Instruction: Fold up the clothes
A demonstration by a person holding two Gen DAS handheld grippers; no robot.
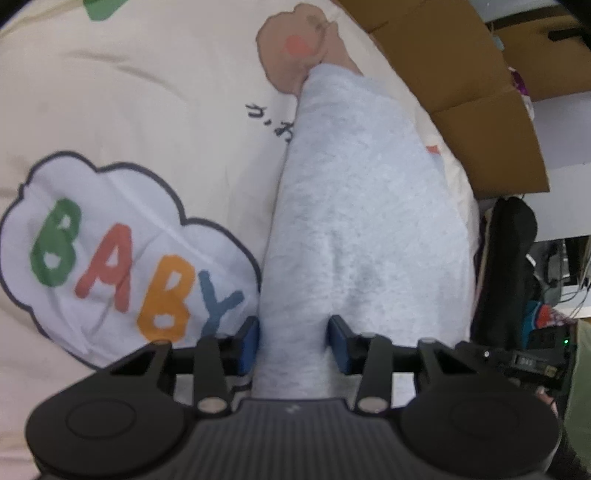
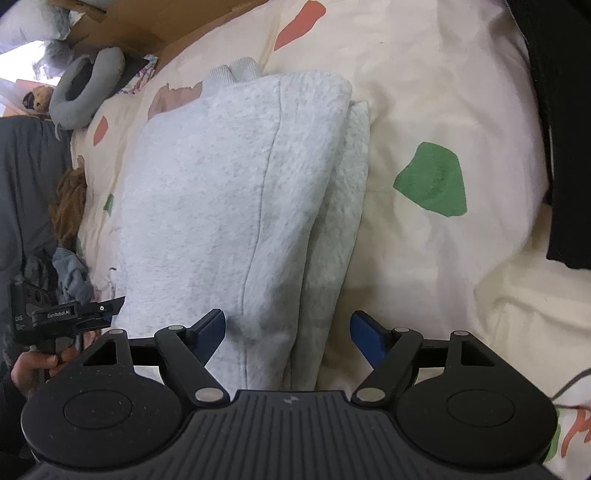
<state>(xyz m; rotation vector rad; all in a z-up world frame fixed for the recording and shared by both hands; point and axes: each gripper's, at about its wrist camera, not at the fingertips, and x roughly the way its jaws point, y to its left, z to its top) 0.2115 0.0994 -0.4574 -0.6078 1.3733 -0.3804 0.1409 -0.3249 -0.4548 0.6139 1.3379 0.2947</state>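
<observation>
A light grey fleece garment (image 1: 362, 221) lies folded into a long strip on a cream printed bedspread (image 1: 110, 110). My left gripper (image 1: 295, 343) straddles its near end, blue pads apart on either side, and the fabric lies flat and unpinched. In the right wrist view the same garment (image 2: 221, 192) shows stacked folded layers. My right gripper (image 2: 288, 336) stands wide open over its near edge, its left pad (image 2: 210, 336) above the fabric and the other over bare bedspread (image 2: 424, 92). A hand (image 2: 37, 362) holds the left gripper (image 2: 74, 317) at the left edge.
A cardboard box (image 1: 461, 92) borders the bed's far side. A grey neck pillow (image 2: 85, 88) lies by the box (image 2: 147, 22). A black cloth (image 2: 561, 129) lies at the right, and a black bag (image 1: 509, 258) and cables are beside the bed.
</observation>
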